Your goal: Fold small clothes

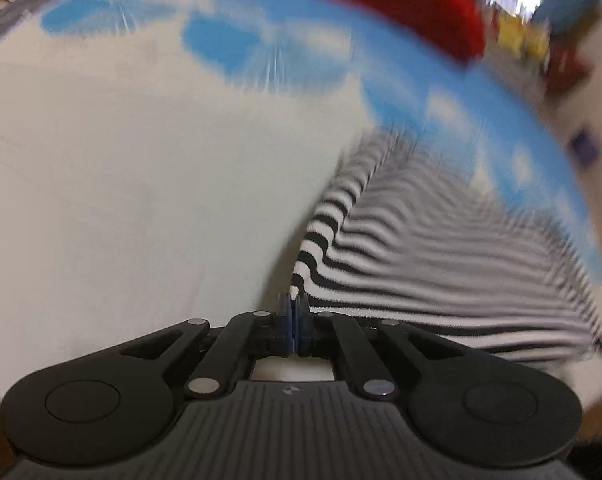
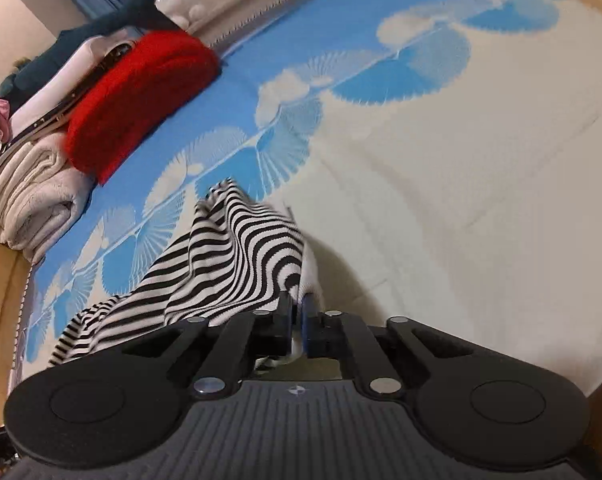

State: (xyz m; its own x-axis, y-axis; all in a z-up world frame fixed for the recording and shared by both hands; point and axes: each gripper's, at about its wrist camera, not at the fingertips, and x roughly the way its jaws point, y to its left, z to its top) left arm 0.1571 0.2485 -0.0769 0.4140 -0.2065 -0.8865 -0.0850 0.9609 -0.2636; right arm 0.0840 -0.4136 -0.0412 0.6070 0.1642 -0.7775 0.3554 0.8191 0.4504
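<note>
A black-and-white striped garment [image 1: 441, 248] lies on a bed sheet printed blue and white. My left gripper [image 1: 293, 300] is shut on its near edge, with cloth pinched between the pads; the view is blurred by motion. In the right wrist view the striped garment [image 2: 229, 256] is bunched and lifted off the sheet, and my right gripper [image 2: 296, 304] is shut on its edge, white cloth showing between the pads.
A stack of folded clothes stands at the sheet's far left: a red knit [image 2: 141, 92], a cream towel [image 2: 33, 200] and white pieces. The red knit also shows in the left wrist view [image 1: 413, 4]. A dark plush shark [image 2: 101, 28] lies behind. The sheet's white part [image 2: 481, 180] spreads right.
</note>
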